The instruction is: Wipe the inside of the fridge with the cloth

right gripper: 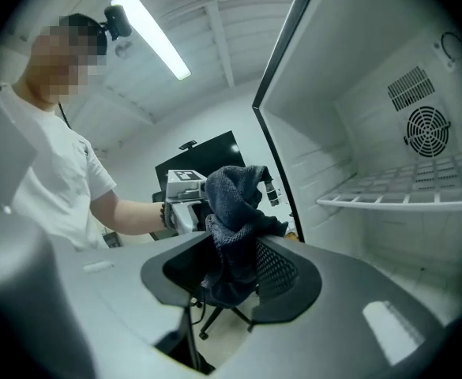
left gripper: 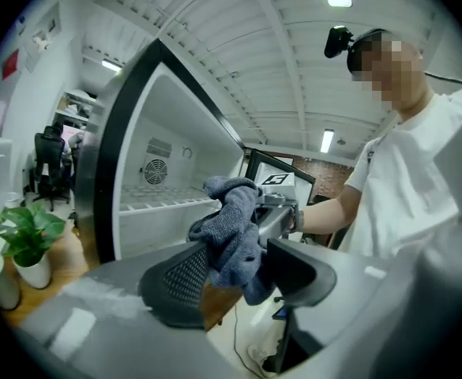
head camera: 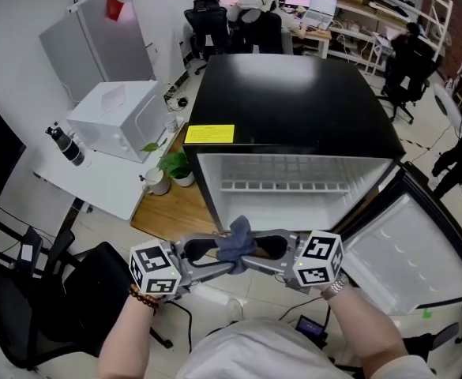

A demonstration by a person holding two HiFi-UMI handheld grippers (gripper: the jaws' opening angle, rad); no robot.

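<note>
A black mini fridge (head camera: 294, 93) stands open in front of me, its white inside (head camera: 294, 181) with a wire shelf (right gripper: 404, 192) showing. Its door (head camera: 408, 251) hangs open to the right. A grey-blue cloth (head camera: 235, 242) is bunched in the air in front of the opening, where both grippers meet. My left gripper (head camera: 215, 257) has the cloth (left gripper: 232, 235) between its jaws, which stand wide around it. My right gripper (head camera: 262, 253) comes from the other side, and its jaws (right gripper: 231, 279) close on the cloth (right gripper: 234, 223).
Left of the fridge, a potted plant (head camera: 175, 166) and a white cup (head camera: 155, 181) stand on a wooden board (head camera: 175, 212). A white box (head camera: 120, 117) sits on a low table beyond. A black chair (head camera: 73, 290) is at my left. People sit at desks (head camera: 254, 14) behind.
</note>
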